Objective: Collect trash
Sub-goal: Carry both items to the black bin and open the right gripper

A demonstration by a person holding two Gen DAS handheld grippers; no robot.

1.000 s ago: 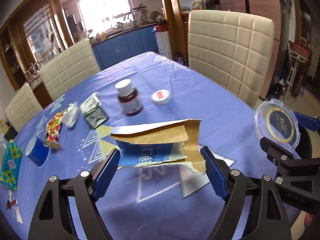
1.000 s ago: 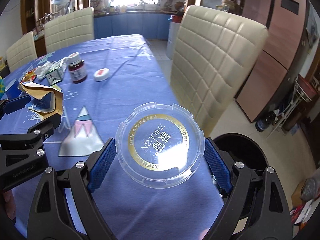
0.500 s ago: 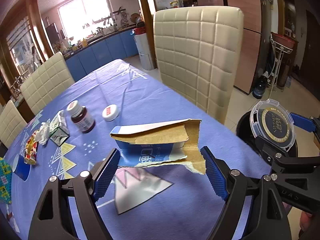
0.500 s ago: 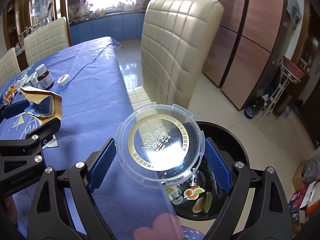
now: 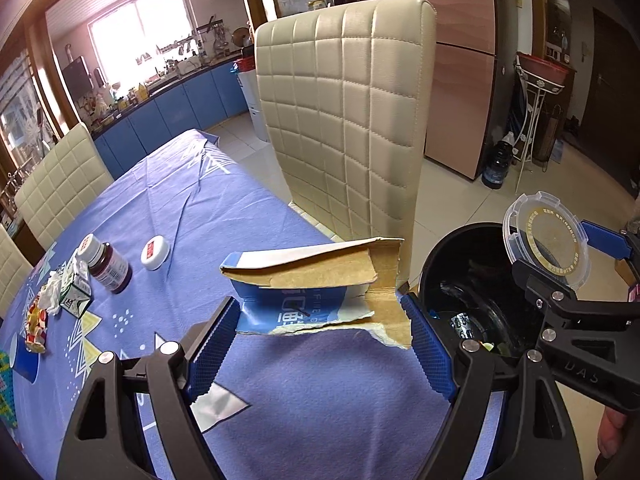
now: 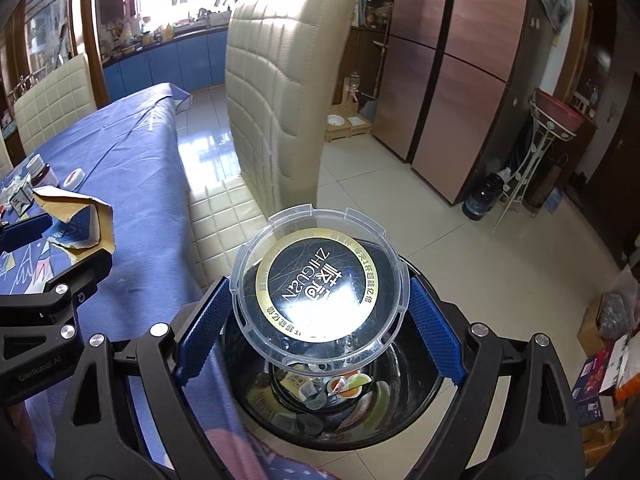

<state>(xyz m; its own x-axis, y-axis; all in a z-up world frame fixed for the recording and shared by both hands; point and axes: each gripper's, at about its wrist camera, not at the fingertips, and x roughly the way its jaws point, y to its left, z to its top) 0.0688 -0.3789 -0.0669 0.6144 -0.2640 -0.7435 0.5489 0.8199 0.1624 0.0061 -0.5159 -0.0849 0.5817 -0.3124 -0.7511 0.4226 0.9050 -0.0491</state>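
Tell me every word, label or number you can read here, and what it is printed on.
"ZHIGUSN": clear plastic lid, seen mirrored through the plastic.
"DAS": body of the right gripper.
"GenRobot.AI": body of the left gripper, faint.
Lid's gold ring characters, torn box print, white cap label, green carton: too small or blurred to read.

Both grippers were carried sideways off the table (image 5: 280, 400) toward the bin (image 6: 420, 392). The lid (image 6: 320, 292), first seen over the blue cloth, was brought above the open bin. The torn carton (image 5: 320, 296) was moved from mid-table to the table's edge, just beside the bin. The bottle (image 5: 106, 264) and cap (image 5: 155, 253) were left farther behind.
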